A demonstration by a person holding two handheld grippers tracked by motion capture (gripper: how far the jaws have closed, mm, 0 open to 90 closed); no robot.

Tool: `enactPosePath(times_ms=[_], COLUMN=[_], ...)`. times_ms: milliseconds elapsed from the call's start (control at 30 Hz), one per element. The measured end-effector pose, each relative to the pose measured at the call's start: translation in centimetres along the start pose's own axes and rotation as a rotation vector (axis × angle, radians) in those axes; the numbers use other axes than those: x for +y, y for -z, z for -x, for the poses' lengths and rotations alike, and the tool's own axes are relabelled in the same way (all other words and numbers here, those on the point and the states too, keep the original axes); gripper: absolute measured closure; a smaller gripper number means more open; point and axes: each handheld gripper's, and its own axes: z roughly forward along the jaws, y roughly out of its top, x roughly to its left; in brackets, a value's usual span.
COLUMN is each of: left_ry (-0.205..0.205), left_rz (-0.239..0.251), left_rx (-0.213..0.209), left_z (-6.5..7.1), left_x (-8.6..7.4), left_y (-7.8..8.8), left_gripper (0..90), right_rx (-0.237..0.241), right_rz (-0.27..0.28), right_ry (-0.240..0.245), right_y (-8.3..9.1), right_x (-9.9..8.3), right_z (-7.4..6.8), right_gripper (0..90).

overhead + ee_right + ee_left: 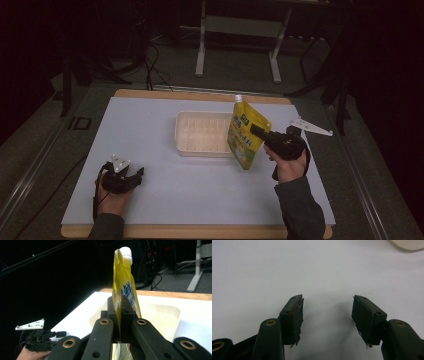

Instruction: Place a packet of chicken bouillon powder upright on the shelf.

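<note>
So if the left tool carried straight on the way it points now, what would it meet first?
Probably nothing soon: ahead of the open left tool lies bare white table mat. Farther on, the shallow cream plastic tray sits off to one side, though depth is hard to judge.

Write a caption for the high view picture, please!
Right gripper lifts a yellow pouch beside the white tray.

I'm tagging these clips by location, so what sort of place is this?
Probably a lab or workshop recording bench: a white-topped table, cables on the floor beside a metal stand, and dark surroundings. A yellow pouch is held over a tray.
</note>
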Motion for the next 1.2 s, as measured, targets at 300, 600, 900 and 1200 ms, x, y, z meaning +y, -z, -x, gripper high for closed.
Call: enactPosePath(times_ms=[300, 600, 900, 1200], left_ry=[-0.002, -0.002, -0.001, 0.006], left_rz=[0.000, 0.000, 0.001, -0.001], left_rx=[0.000, -0.001, -0.001, -0.004], left_z=[0.0, 0.0, 0.0, -0.1], left_x=[0.0, 0.0, 0.0, 0.0], left_y=[0.0, 0.0, 0.0, 0.0], left_gripper=[42.0, 42.0, 42.0, 41.9], right_rx=[-0.016, -0.029, -0.047, -0.062], right_rz=[0.006, 0.014, 0.042, 0.066], right_ry=[0.003, -0.001, -0.015, -0.011], right_y=[-0.8, -1.4, -2.1, -2.9], right_x=[0.3, 0.5, 0.5, 0.6], right_z=[0.0, 0.2, 0.6, 0.7], right_gripper=[90.0, 90.0, 90.0, 90.0])
